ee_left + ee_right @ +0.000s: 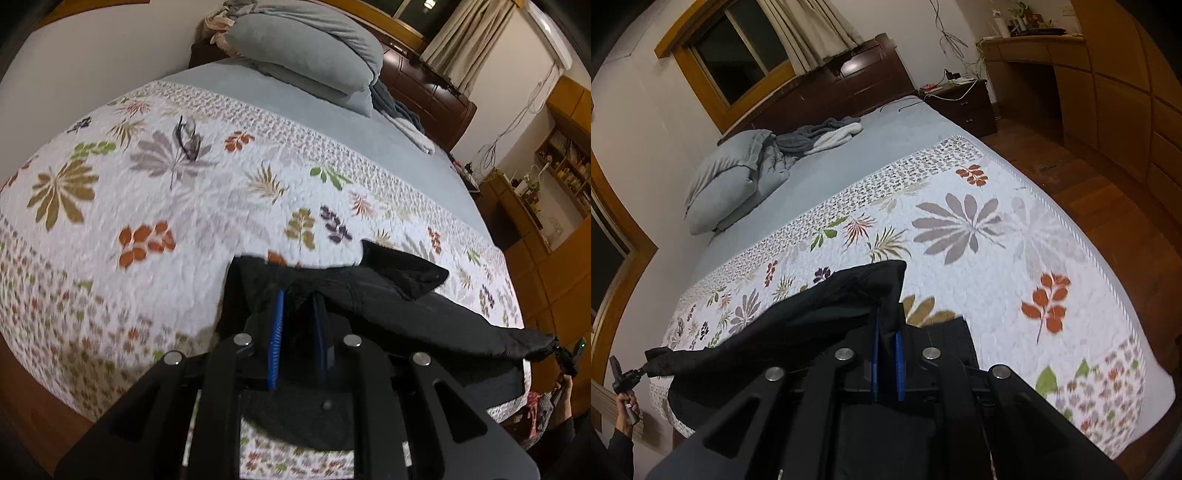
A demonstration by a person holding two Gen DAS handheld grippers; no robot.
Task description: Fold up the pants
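- The left claw point(297, 295) was closed down to a narrow gap, its blue-faced pads pinching a fold of the black pants point(406, 306) at one end of the raised edge.
- The right claw point(886, 321) was fully closed, with a pinch of the same pants point(827, 306) between its pads at the other end.
- Between the two claws the fabric hung as a taut band; in each wrist view it ran from the near claw out to the other claw at the edge of the picture, where a hand point(626, 402) held that tool.
- Below and behind both claws, more black cloth lay flat on the floral quilt point(147, 206) of the bed point(849, 166), near its foot edge.
- Beyond the claws the quilt was bare of clothing; a grey pillow point(306, 55) and a crumpled blanket point(820, 136) lay well apart at the head end.
- Judgement on progress: a fold appeared to be in hand, with one edge lifted and carried over the portion lying flat. Which edge (waistband or hems) could not be told from these views.
- Judgement on work outstanding: the lifted edge had not yet been laid down or released, and the cloth had not been smoothed. Whether a further fold would be needed could not be determined, since the flat portion was largely hidden by the claws.
- Risk noted: the carried edge showed a loose corner flopping forward of the left claw, which could crease if set down unstraightened.
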